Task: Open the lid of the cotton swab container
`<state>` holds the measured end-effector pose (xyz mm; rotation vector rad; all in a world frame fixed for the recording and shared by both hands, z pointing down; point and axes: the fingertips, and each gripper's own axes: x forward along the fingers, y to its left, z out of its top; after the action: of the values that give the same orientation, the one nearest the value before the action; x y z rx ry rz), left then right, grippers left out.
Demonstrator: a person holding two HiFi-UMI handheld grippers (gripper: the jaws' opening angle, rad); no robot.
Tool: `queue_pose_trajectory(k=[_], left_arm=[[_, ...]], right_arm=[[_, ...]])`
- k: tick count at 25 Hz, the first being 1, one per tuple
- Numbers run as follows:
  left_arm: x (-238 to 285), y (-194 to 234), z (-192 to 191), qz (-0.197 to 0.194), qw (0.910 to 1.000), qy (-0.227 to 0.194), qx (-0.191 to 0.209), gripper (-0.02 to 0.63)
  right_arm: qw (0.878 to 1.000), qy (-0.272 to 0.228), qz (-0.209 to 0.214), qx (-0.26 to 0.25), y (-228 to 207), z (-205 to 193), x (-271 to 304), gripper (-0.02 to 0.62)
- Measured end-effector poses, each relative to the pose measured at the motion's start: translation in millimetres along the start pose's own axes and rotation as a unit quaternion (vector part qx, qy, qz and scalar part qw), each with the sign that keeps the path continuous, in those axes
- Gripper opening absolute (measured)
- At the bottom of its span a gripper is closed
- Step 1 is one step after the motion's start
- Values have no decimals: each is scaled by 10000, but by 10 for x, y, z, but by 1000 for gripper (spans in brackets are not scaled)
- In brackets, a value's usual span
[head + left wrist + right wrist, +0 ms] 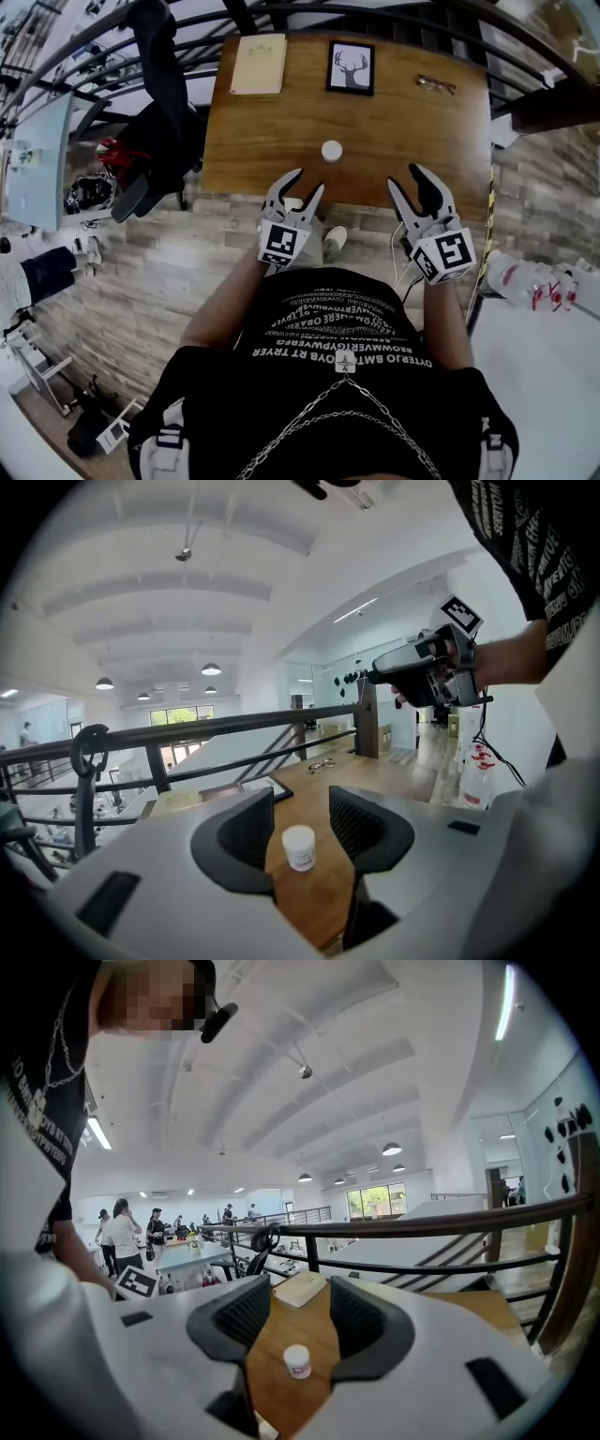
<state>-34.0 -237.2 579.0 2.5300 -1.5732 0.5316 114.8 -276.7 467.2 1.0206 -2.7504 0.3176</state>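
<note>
We face the wooden tabletop (394,112), our left gripper (309,180) and right gripper (405,176) at its near edge, jaws released and empty. The cotton swab container (332,150) stands upright ahead between them, lid on, nearer the left.

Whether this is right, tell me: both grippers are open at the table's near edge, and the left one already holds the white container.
No: the left gripper holds nothing. The left gripper view shows the white container standing free on the table, beyond the open jaws. The rest holds.
</note>
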Motion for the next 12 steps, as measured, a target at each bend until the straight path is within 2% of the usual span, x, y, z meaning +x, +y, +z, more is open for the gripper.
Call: queue_pose_trajectory(k=[5,8,12], left_arm=[[279,-16,-282,-224,9997,53,-1,190],[475,-14,-537,-332,9992,187,92,195],[737,-73,-872,-623,9973,395,26,216]], right_arm=[[9998,181,13,-13,-31,-196,81,187],[9997,240,-21,9,-45,-273,118,187],[9993,334,-12,173,-79,-395,165,187]])
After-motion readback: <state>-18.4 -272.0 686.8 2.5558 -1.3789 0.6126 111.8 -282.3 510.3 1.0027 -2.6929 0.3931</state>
